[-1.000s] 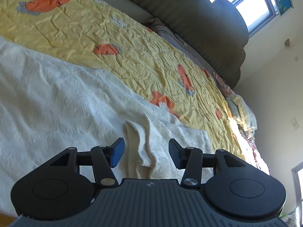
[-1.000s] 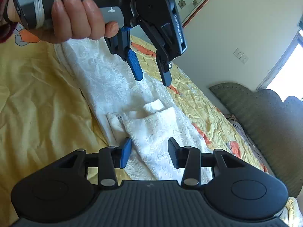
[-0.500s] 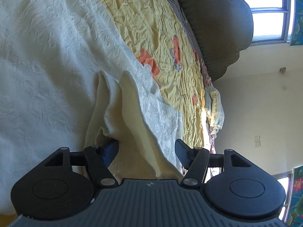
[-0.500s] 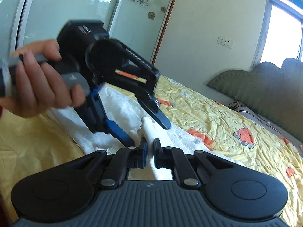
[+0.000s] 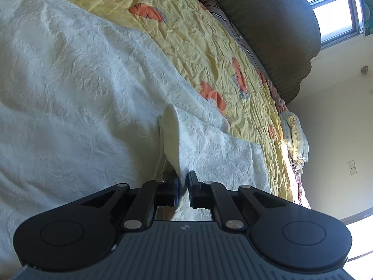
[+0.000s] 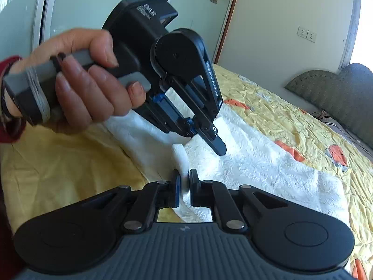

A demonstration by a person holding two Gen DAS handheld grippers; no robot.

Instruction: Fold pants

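White pants are spread over the frame's left; a raised fold at lower centre is pinched by both grippers.

We are noting a yellow bedspread with orange patches lying wrinkled across the bed. A padded grey-green headboard is standing at its far end, beneath a bright window. A wall socket is sitting on the cream wall beside a flower-decorated glass door.
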